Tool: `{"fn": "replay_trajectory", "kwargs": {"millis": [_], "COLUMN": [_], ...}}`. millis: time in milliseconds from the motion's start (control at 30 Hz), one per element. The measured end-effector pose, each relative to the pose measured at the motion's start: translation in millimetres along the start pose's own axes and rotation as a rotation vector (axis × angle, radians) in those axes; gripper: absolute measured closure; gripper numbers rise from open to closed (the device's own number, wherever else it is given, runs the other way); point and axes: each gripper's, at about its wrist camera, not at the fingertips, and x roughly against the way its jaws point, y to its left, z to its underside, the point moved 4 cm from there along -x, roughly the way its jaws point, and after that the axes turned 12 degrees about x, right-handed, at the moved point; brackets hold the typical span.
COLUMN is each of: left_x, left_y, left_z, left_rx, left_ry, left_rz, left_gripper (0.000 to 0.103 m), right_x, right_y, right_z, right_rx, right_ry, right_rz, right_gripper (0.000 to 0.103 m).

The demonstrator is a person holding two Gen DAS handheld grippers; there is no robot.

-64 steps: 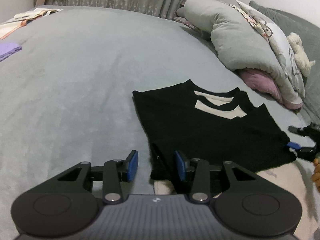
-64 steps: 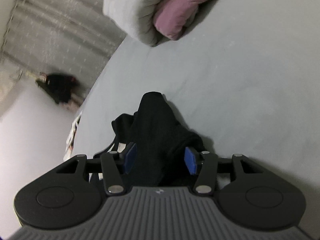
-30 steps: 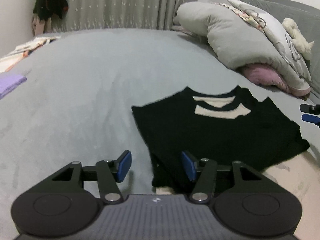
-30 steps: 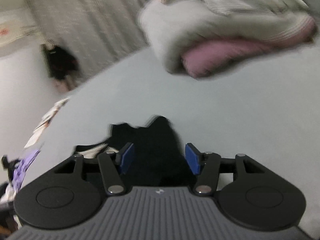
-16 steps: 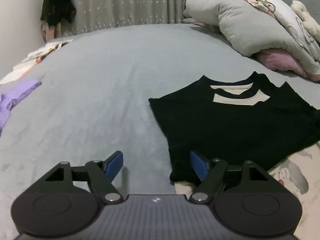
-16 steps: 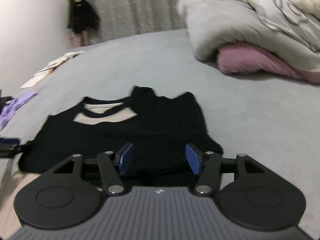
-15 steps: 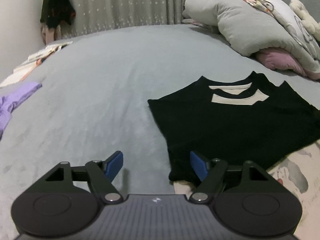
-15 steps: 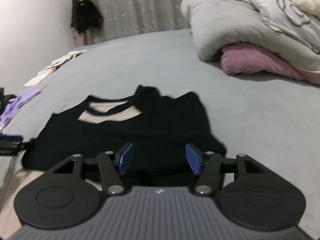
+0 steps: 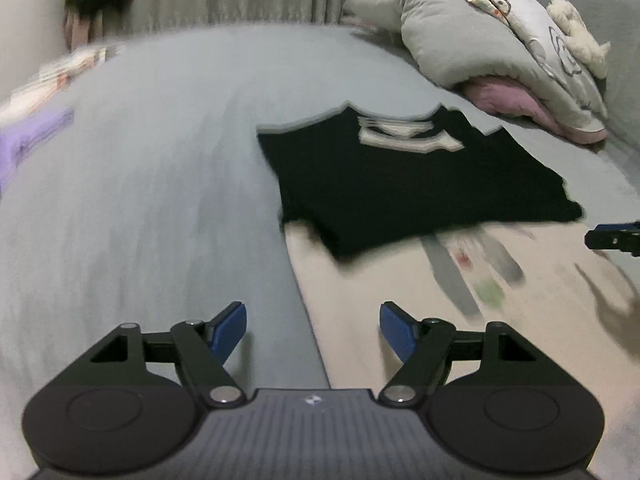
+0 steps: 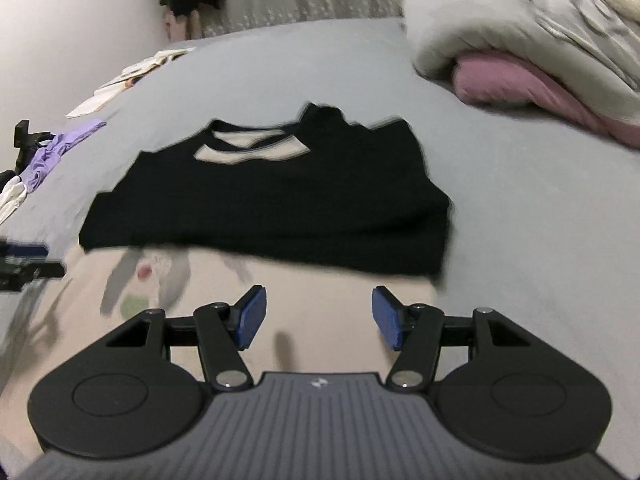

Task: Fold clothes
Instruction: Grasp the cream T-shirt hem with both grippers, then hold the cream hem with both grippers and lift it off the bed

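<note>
Jaws are standing wide apart on the left gripper [image 9: 312, 330] and right gripper [image 10: 319, 316], holding nothing. The black shirt [image 10: 280, 196] is looking soft and floppy; its 2 near corners are looking best to pinch.

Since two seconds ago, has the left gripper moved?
Yes. The left gripper has backed away from the black shirt, toward the camera, and opened.
</note>
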Motion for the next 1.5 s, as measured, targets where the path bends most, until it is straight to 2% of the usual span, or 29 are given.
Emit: {"fn": "replay_trajectory", "kwargs": {"millis": [67, 167, 333, 400, 467, 533, 600, 700, 800, 967, 1000, 1033, 1100, 1500], "left_x": [10.1, 29.1, 58.3, 61.7, 59.7, 57.4, 56.9, 54.4, 51.6, 49.5, 48.9, 48.9, 48.7, 48.3], "left_y": [2.5, 6.6, 10.3, 9.7, 6.2, 1.2, -9.0, -20.9, -24.4, -21.8, -20.0, -19.6, -20.3, -5.9], "left_z": [15.8, 42.3, 74.4, 83.4, 88.8, 94.3, 100.0, 105.9, 109.0, 106.9, 106.1, 105.5, 104.7, 102.5], "left_rx": [0.003, 0.023, 0.087, 0.157, 0.165, 0.146, 0.095, 0.047, 0.072, 0.128, 0.15, 0.153, 0.149, 0.239], "left_ry": [0.013, 0.03, 0.071, 0.115, 0.126, 0.125, 0.113, 0.093, 0.07, 0.064, 0.066, 0.067, 0.076, 0.109], "left_rz": [0.012, 0.048, 0.245, 0.333, 0.339, 0.314, 0.3, 0.283, 0.273, 0.311, 0.323, 0.328, 0.329, 0.324], "left_gripper": [0.029, 0.029, 0.029, 0.031, 0.031, 0.032, 0.032, 0.031, 0.03, 0.031, 0.036, 0.059, 0.09, 0.088], "right_x": [17.8, 51.4, 79.8, 89.1, 98.6, 102.9, 100.0, 92.5, 88.2, 84.3, 84.0, 83.8, 83.6, 82.9], "right_y": [-10.8, -32.6, -49.6, -56.2, -62.9, -67.2, -68.0, -62.9, -48.7, -51.3, -53.5, -54.6, -55.3, -60.1], "right_z": [18.4, 59.1, 95.6, 107.6, 119.5, 128.6, 133.9, 137.1, 135.9, 143.0, 144.4, 145.5, 146.5, 151.1], "right_rx": [-0.063, -0.227, -0.352, -0.403, -0.454, -0.489, -0.496, -0.464, -0.393, -0.383, -0.39, -0.392, -0.391, -0.406], "right_ry": [-0.001, -0.023, -0.053, -0.067, -0.08, -0.079, -0.058, -0.018, 0.007, 0.047, 0.05, 0.052, 0.05, 0.047], "right_rz": [-0.028, -0.152, -0.254, -0.281, -0.308, -0.322, -0.317, -0.293, -0.322, -0.274, -0.27, -0.271, -0.274, -0.293], "right_gripper": [0.042, 0.042, 0.042, 0.042, 0.042, 0.042, 0.043, 0.043, 0.046, 0.078, 0.081, 0.082, 0.082, 0.082]}}
